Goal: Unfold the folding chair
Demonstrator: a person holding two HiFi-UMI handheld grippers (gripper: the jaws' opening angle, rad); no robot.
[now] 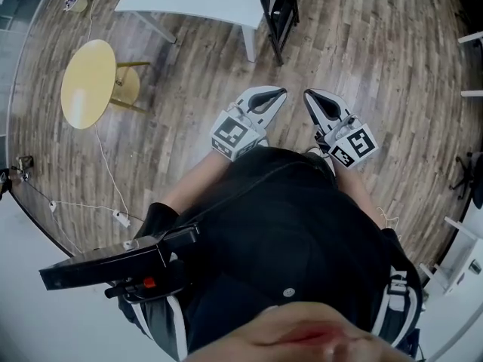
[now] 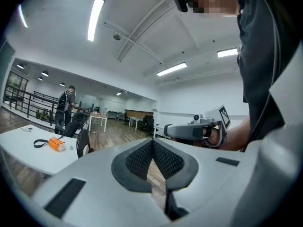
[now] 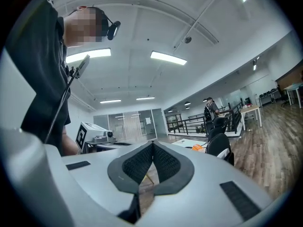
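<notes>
Your left gripper (image 1: 280, 93) and right gripper (image 1: 309, 94) are both closed, empty, side by side. The folding chair (image 1: 278, 10) stands ahead, untouched, beside the white bench (image 1: 198, 3).

Surroundings: an open office with a wood-plank floor (image 1: 362, 66).
A round yellow side table (image 1: 88, 83) stands near a white table (image 1: 198, 2), and a thin white cable (image 1: 108, 168) trails over the floor. An orange box (image 2: 57, 144) and a black strap (image 2: 41, 143) lie on the white table. A person with a backpack (image 2: 66, 109) stands far off.
</notes>
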